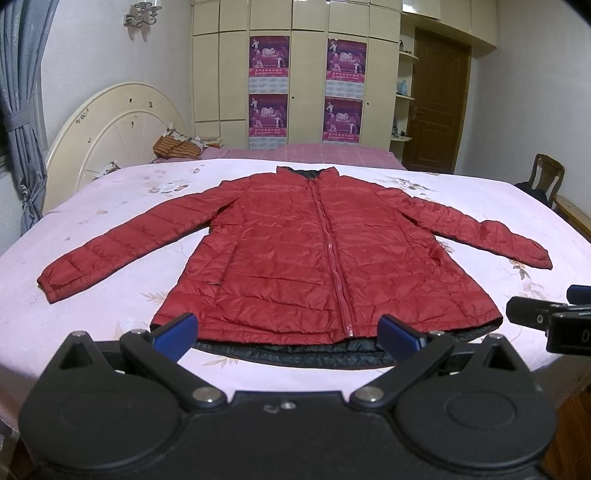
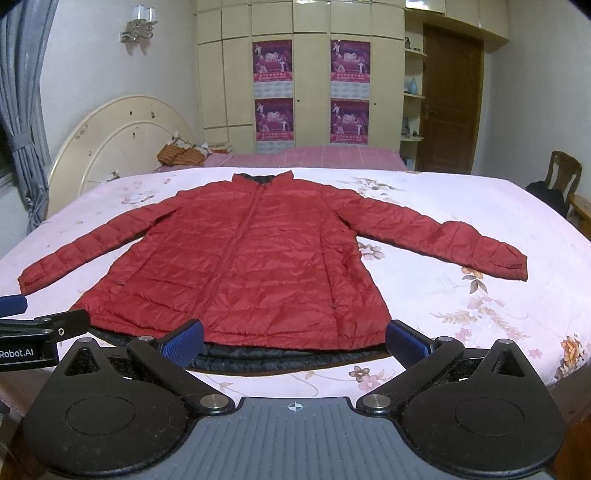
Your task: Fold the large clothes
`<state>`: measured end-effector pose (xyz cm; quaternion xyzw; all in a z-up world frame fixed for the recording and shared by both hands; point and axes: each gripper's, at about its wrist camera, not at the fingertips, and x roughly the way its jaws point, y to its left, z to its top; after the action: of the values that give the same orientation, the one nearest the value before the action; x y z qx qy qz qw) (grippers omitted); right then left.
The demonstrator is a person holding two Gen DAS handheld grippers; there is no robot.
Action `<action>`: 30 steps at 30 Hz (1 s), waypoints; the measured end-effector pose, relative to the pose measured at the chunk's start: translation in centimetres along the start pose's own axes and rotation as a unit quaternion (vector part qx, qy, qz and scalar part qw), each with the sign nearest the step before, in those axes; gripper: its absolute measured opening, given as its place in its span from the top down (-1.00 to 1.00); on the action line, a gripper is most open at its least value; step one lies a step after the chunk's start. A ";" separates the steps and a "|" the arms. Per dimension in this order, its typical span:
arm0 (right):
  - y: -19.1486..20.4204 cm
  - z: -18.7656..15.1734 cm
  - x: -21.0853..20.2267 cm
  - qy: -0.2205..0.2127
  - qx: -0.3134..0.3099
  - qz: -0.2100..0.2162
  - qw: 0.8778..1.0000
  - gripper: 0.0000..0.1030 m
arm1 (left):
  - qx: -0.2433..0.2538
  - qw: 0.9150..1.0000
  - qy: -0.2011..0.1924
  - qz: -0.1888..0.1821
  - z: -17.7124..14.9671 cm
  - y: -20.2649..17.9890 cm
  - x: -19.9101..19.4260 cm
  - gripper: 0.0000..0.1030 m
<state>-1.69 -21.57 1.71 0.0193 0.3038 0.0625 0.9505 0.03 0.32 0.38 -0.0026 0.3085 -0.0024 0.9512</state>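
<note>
Jacket (image 1: 314,251) flat on bed (image 1: 110,332), puffy, light, slick; I'd pinch far cuffs or hem. Left gripper (image 1: 288,332) and right gripper (image 2: 295,339) fingers spread, empty.

A home bedroom: a bed (image 1: 110,229) with a floral sheet and rounded headboard (image 1: 110,125), a tall wardrobe (image 1: 310,22) with posters, a curtain (image 1: 22,110), a wooden door (image 1: 436,103).
</note>
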 end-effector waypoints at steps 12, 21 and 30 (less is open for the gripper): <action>-0.3 0.0 -0.2 -0.002 0.002 0.000 1.000 -1.00 | 0.000 1.000 -0.001 -0.001 0.1 0.1 -0.3 -1.00; -0.3 0.0 -0.2 -0.004 0.002 0.000 1.000 -1.00 | 0.000 1.000 -0.002 -0.001 0.1 0.1 -0.3 -1.00; -0.3 0.0 -0.1 -0.004 0.003 -0.001 1.000 -1.00 | 0.000 1.000 -0.003 -0.001 0.1 0.6 -0.6 -1.00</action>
<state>-1.77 -21.92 1.71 0.0218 0.3004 0.0608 0.9516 -0.34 0.96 0.82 -0.0031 0.3053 -0.0034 0.9522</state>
